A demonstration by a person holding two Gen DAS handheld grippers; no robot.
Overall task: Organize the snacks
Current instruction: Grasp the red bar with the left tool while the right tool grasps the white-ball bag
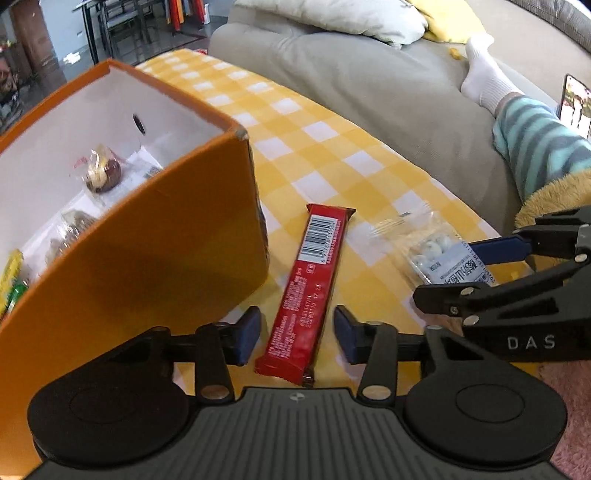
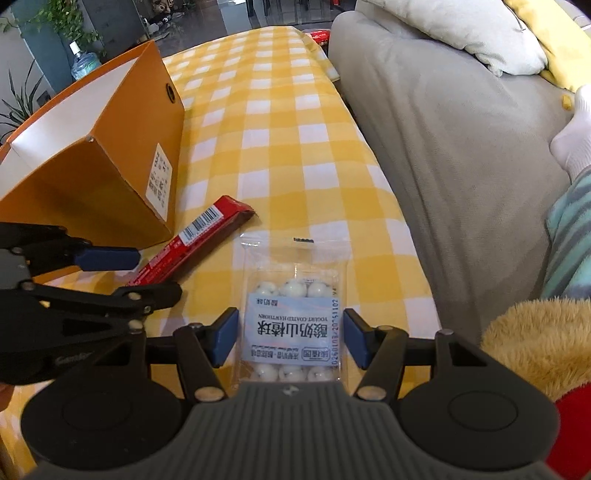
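1. On the checked table (image 2: pixel 280 122) lie two loose snacks: one red bar (image 1: pixel 310 291), barcode up, and one clear packet (image 2: pixel 293 325) of white balls.
2. At left stands one orange box (image 1: pixel 155 236), holding several wrapped snacks.
3. Left gripper (image 1: pixel 297 334) fingers are apart, straddling the bar.
4. Right gripper (image 2: pixel 291 338) fingers are apart, flanking the packet.

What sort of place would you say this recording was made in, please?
Most likely a home living room: a grey sofa with cushions beside a table under a yellow checked cloth, and houseplants behind.
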